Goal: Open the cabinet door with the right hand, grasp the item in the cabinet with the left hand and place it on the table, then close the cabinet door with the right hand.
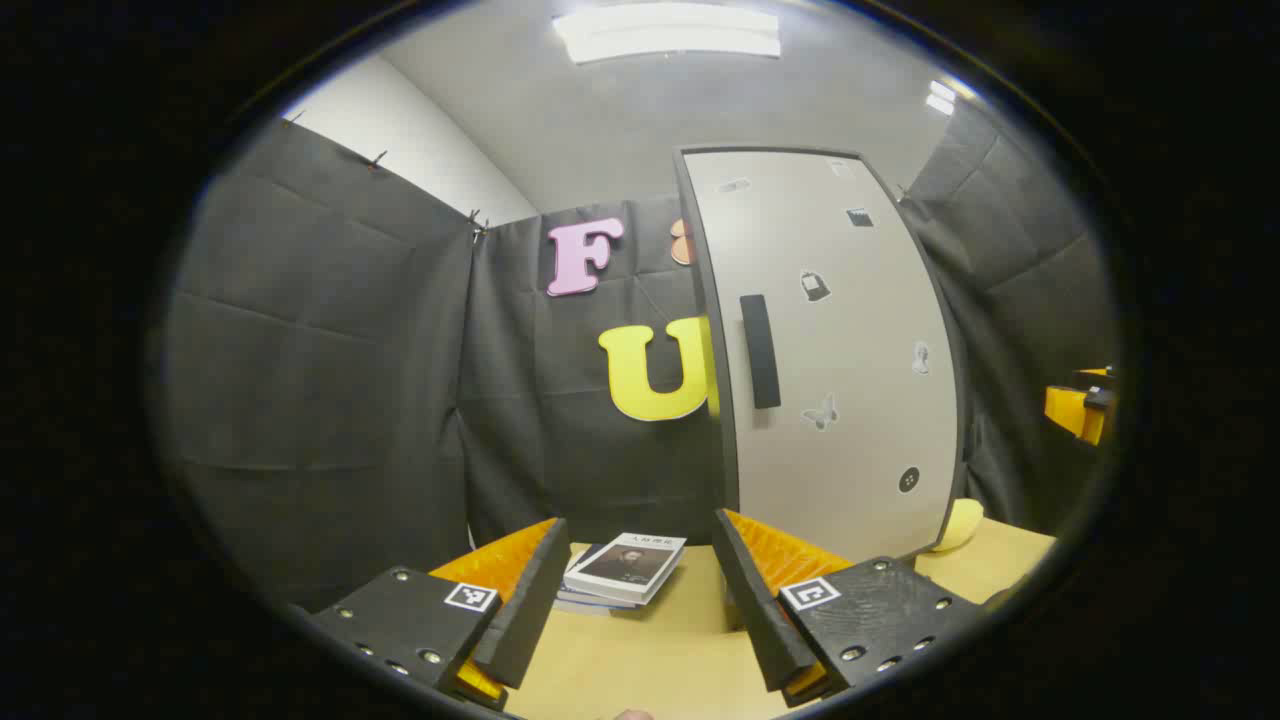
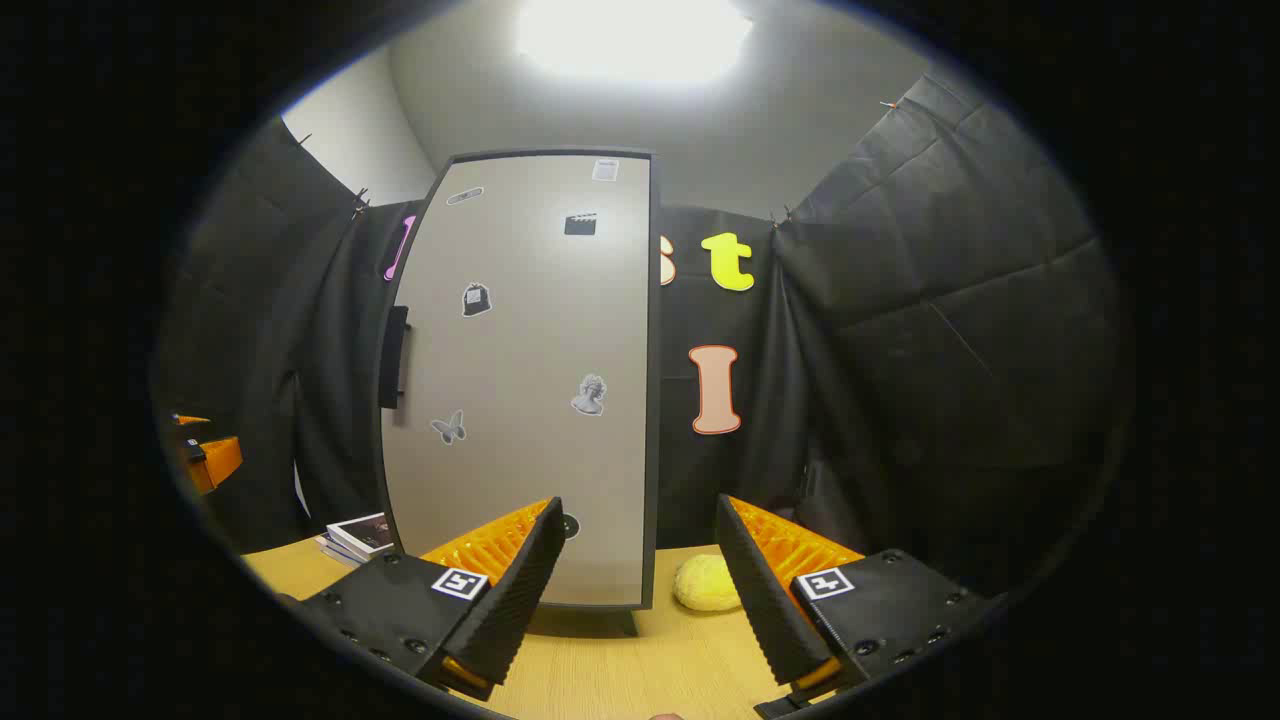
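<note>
The tall cabinet stands on the table with its grey door [image 1: 840,340] [image 2: 530,380] flat against the front, stickers scattered over it. A black vertical handle [image 1: 760,350] [image 2: 395,355] sits at the door's left side. A yellow rounded item [image 2: 707,583] [image 1: 958,525] lies on the tabletop just right of the cabinet's foot. My left gripper [image 1: 640,525] is open and holds nothing, well short of the door, level with its lower left corner. My right gripper [image 2: 638,505] is open too, in front of the door's lower right edge, with the yellow item between its fingers farther off.
A small stack of books [image 1: 625,570] [image 2: 360,535] lies on the wooden table [image 1: 650,660] left of the cabinet. The other gripper shows at each view's edge, the right one [image 1: 1085,405] and the left one [image 2: 205,455]. Black cloth walls close in behind and at both sides.
</note>
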### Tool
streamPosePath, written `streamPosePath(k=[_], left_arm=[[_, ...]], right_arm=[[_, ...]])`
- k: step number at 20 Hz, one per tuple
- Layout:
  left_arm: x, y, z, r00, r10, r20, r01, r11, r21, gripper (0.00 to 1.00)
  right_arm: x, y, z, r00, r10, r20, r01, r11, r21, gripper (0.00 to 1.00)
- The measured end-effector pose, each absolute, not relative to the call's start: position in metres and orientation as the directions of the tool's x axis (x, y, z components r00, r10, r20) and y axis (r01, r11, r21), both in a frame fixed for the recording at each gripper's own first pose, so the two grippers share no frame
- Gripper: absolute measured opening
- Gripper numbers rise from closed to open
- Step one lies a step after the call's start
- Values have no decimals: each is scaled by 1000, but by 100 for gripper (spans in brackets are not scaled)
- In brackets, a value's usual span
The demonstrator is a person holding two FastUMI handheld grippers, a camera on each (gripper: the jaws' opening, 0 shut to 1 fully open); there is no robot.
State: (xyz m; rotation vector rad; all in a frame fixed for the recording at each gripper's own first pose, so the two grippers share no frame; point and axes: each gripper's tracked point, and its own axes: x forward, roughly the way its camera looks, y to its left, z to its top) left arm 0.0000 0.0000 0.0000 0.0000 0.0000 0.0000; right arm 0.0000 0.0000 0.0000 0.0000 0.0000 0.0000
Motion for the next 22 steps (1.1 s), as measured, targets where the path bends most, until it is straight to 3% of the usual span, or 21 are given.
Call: streamPosePath(k=[22], left_arm=[[-7, 32, 7, 997, 71, 23, -71, 997, 16, 87]], right_arm=[[18, 27, 27, 998, 50, 23, -51, 998, 24, 96]])
